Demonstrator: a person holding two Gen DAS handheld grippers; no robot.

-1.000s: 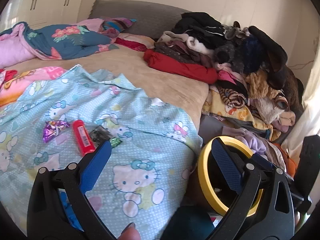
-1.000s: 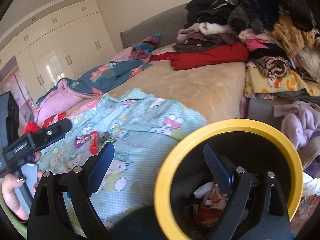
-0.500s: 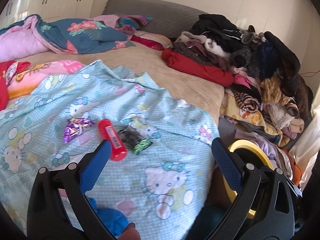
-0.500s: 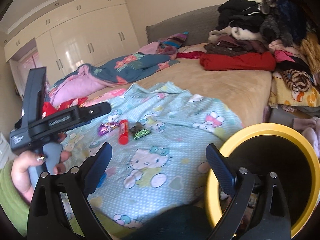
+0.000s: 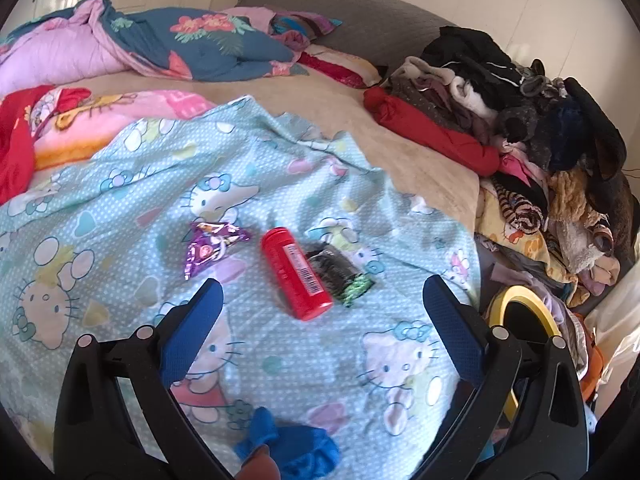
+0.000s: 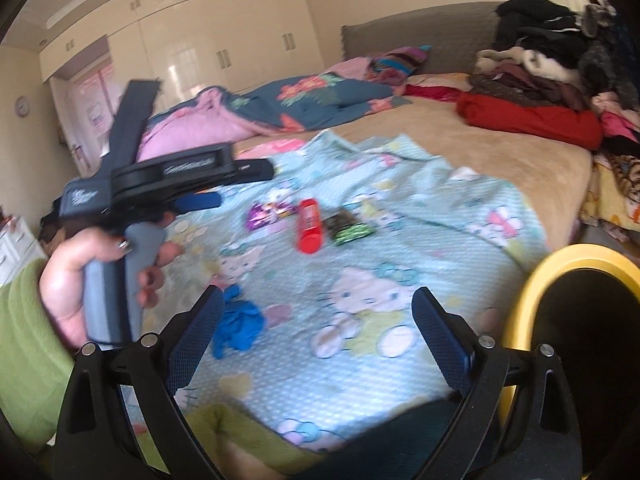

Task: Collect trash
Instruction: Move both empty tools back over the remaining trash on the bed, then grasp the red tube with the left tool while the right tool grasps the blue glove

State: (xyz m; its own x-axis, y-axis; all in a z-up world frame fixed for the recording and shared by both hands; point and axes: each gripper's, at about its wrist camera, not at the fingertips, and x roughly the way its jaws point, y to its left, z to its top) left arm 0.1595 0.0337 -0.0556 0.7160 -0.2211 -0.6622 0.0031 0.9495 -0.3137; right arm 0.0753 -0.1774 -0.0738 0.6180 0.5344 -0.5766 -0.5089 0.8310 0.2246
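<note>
While a second ago both views looked down into the yellow-rimmed bin beside the bed, they have now swung over the pale blue cartoon blanket. Both tools hang empty with jaws spread wide: the left tool faces three bits of trash lying in a row, a purple wrapper, a red bottle and, touching the bottle, a dark green-edged wrapper. A crumpled blue scrap sits nearer the person. The right tool stays near the bin. This likely means one drop-off is finished and the next pickup, probably the bottle, is starting.
</note>
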